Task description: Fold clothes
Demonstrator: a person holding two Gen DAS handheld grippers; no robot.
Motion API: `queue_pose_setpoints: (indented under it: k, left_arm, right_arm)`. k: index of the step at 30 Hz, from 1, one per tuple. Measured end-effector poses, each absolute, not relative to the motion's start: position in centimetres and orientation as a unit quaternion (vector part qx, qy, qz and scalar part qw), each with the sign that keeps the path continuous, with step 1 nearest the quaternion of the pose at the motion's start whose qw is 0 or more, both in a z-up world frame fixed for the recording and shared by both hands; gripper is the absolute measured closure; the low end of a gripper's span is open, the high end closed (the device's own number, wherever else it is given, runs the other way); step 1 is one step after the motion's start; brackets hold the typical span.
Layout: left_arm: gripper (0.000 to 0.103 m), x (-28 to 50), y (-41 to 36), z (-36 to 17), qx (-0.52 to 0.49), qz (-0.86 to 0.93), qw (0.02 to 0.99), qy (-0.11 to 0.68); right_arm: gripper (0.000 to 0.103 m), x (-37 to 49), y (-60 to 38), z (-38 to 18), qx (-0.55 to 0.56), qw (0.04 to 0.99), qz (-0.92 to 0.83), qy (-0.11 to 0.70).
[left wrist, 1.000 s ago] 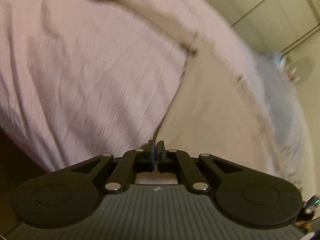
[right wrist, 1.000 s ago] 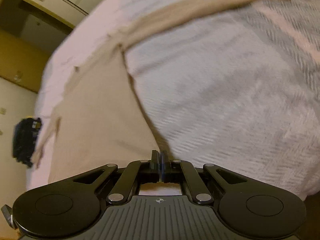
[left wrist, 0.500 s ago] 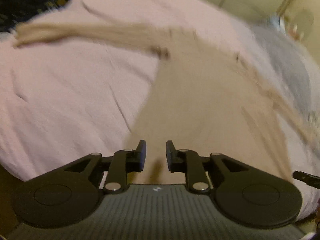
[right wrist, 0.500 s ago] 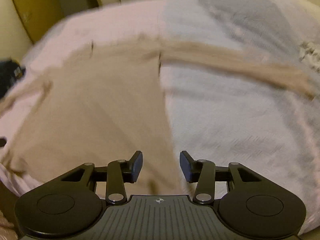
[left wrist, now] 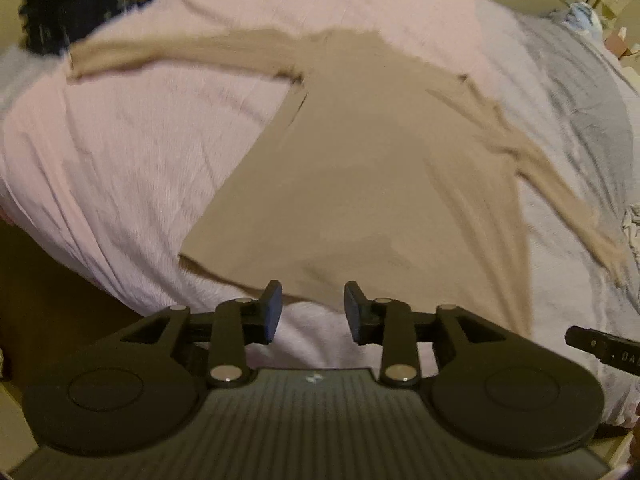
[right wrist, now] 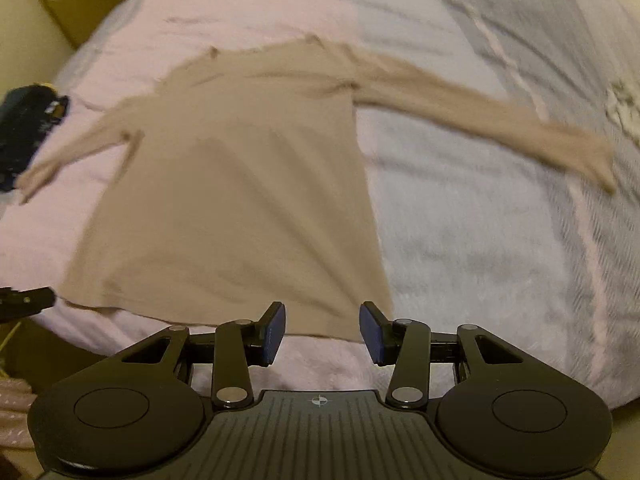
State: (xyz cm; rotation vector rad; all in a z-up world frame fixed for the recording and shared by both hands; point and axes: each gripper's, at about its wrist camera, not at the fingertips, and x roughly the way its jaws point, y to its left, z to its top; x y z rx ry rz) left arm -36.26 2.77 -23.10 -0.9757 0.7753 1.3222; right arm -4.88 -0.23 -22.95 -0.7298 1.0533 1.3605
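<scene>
Both hand-held grippers (left wrist: 313, 306) (right wrist: 322, 328) gape empty over beige shirt (right wrist: 240, 184); black bag (left wrist: 76, 4) beyond sleeve.

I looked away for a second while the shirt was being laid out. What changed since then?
Both claws let go: the left claw and the right claw, pinched shut on the hem of the tan shirt a second ago, are now open and drawn back past the hem. The shirt lies flat on the bed, sleeves spread. The dark object remains by the left sleeve.

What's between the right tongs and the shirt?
Only bare pink bedspread in the right wrist view; the open right tongs sit just short of the tan shirt hem.
</scene>
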Motion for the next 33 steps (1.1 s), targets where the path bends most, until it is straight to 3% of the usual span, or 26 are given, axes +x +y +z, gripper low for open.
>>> queue_pose_setpoints:
  k: [19,33]
  left_arm:
    - [0.067,-28.0,-10.0,-13.8,-0.358,0.602,0.614,0.363]
    - [0.063,-26.3,-12.0,-12.2,-0.336,0.598,0.625,0.372]
  right_arm:
    - [0.058,-2.3,-11.5,-14.4,-0.336,0.590,0.602,0.420]
    - [0.058,-0.7,-14.4,-12.2,-0.319,0.599,0.602,0.422]
